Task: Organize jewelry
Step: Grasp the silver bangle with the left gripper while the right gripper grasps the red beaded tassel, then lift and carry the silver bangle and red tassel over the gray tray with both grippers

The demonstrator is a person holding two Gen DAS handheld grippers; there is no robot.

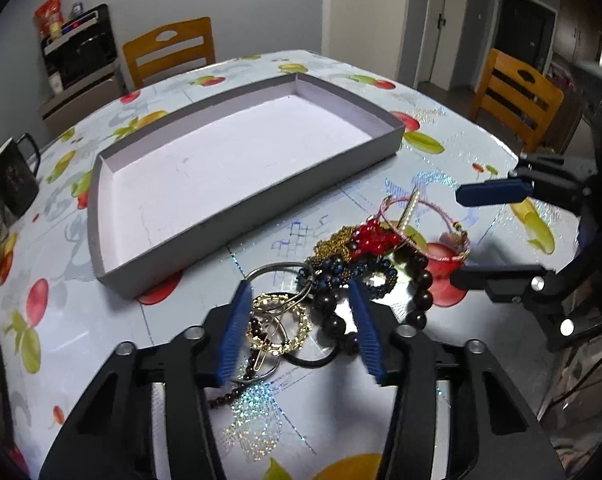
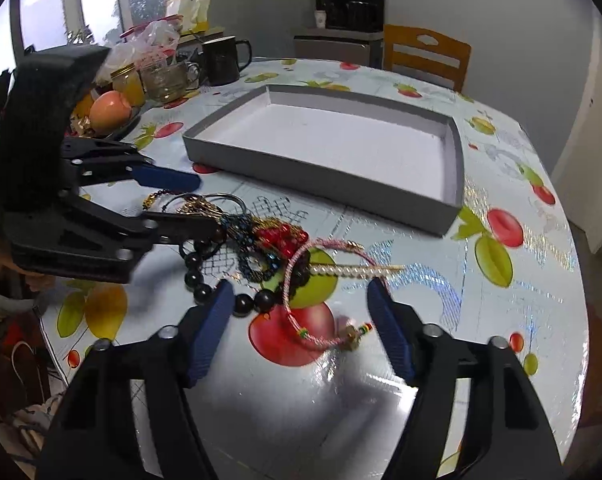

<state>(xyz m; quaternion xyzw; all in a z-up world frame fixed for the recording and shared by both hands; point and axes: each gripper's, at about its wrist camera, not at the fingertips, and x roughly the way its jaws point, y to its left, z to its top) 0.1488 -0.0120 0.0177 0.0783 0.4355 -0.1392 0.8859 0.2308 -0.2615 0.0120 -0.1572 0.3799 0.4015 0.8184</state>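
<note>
A tangled pile of jewelry [image 1: 353, 264] lies on the fruit-print table, in front of an empty shallow grey box [image 1: 237, 164]. It holds a gold filigree ring piece [image 1: 289, 324], a dark bead bracelet [image 1: 417, 292], red beads [image 1: 375, 236] and a pink cord bracelet [image 1: 441, 236]. My left gripper [image 1: 301, 332] is open, its blue pads either side of the gold piece and the dark beads. My right gripper [image 2: 301, 324] is open around the pink cord bracelet [image 2: 321, 292]. The box [image 2: 341, 176] lies beyond the pile [image 2: 257, 248].
A black mug [image 1: 13, 176] stands at the table's left edge. Jars, a glass cup and fruit [image 2: 109, 110] crowd the far left in the right wrist view. Wooden chairs [image 1: 169, 52] stand around the table. A cabinet with an appliance stands by the wall.
</note>
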